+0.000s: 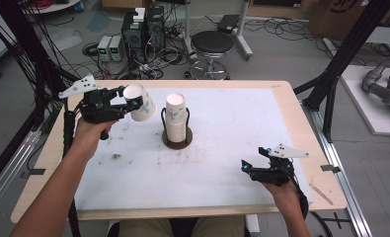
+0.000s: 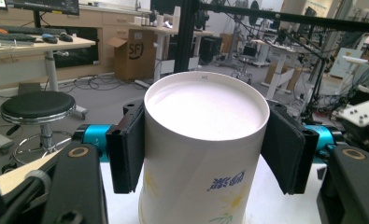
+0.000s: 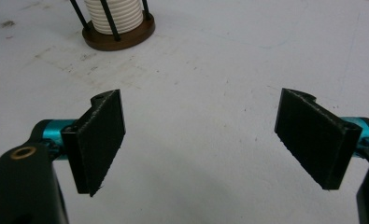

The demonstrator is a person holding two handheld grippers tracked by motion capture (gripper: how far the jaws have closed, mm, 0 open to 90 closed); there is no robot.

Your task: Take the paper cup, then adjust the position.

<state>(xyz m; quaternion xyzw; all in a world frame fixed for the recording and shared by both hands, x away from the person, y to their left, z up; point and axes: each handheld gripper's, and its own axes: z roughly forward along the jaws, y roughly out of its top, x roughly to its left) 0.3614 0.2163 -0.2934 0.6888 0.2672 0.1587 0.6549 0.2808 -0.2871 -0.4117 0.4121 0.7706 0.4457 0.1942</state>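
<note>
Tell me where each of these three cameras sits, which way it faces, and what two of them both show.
High view: above the person's side, facing forward and down on the table; both forearms, left gripper, right gripper.
Left gripper view: on the left gripper, along its pads pressing an upside-down paper cup, room beyond.
Right gripper view: on the right gripper, low, along its open jaws.
Shared: high and right gripper views show the cup stack in its holder.
</note>
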